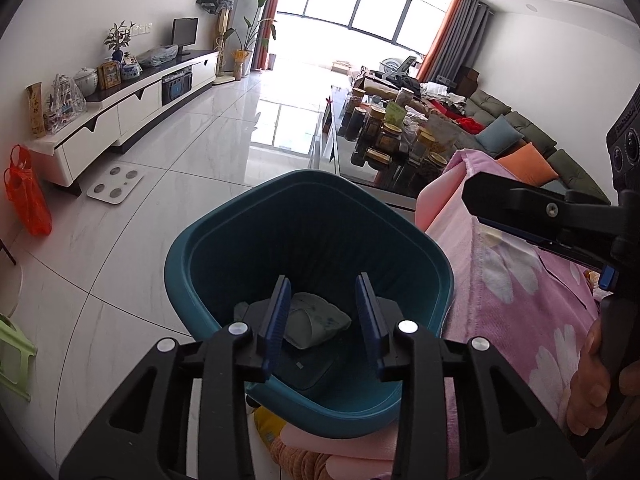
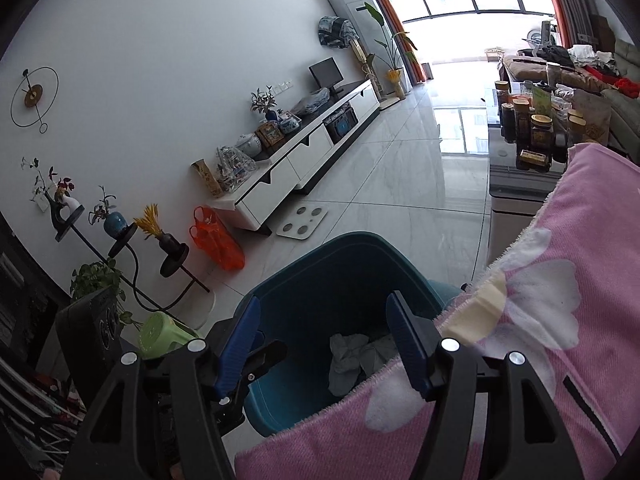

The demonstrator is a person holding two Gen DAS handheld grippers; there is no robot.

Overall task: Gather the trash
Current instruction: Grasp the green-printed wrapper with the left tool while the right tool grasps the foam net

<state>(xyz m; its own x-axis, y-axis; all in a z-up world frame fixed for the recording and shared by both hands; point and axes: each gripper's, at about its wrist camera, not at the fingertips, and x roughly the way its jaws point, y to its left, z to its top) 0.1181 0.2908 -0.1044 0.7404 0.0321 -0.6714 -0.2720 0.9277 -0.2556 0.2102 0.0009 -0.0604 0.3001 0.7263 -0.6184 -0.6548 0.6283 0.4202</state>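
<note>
A teal plastic trash bin (image 1: 208, 248) stands on the floor beside a surface draped in a pink flowered blanket (image 1: 516, 280). Crumpled grey-white tissue (image 1: 320, 318) lies at the bin's bottom. My left gripper (image 1: 326, 316) is open and empty, held over the bin's mouth. In the right wrist view the same bin (image 2: 320, 264) shows with the tissue (image 2: 352, 356) inside. My right gripper (image 2: 326, 340) is open and empty above the bin's near rim and the blanket edge (image 2: 540, 320). The right gripper's body also shows at the right of the left wrist view (image 1: 560, 216).
A white TV cabinet (image 1: 132, 108) runs along the left wall. An orange plastic bag (image 1: 28, 196) and a white scale (image 1: 116, 186) lie on the tiled floor. A glass coffee table (image 1: 392, 132) with several jars stands ahead. A green stool (image 2: 164, 334) and plant stand (image 2: 120, 240) are at the left.
</note>
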